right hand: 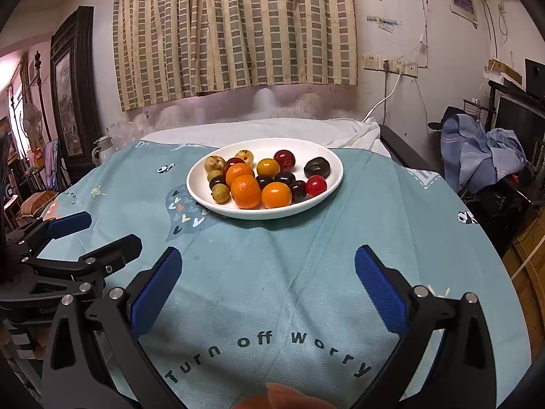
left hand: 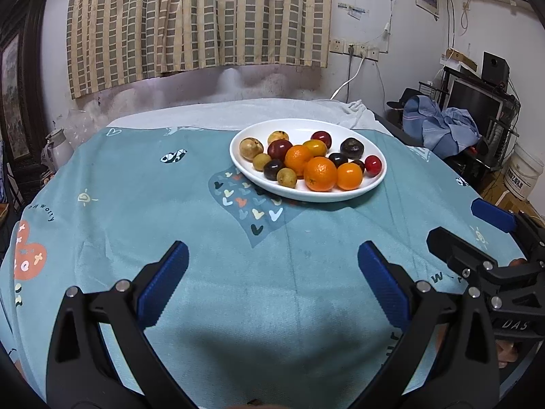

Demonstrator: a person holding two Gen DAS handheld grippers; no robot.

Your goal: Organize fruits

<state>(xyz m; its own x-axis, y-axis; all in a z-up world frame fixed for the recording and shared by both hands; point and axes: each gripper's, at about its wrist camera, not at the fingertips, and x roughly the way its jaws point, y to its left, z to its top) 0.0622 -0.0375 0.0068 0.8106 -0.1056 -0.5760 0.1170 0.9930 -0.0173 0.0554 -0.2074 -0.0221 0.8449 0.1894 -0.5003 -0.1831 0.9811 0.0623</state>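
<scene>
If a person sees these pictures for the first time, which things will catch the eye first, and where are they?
The eye goes first to the white plate in the middle of the table, heaped with fruit: bright oranges at the front, dark plums and red ones behind. Next comes the teal tablecloth with the words "Turn off worry" near the front edge. Both tools, left tool and right tool, hang open and empty in front of the plate.

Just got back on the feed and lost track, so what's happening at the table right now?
A person holds a tool in each hand over the teal tablecloth. Both the left tool and the right tool are open and hold nothing. All the fruit sits mixed on the white plate further back: oranges, dark plums, red cherries and tan longans. Neither tool touches the plate, so sorting doesn't seem to have started.
</scene>
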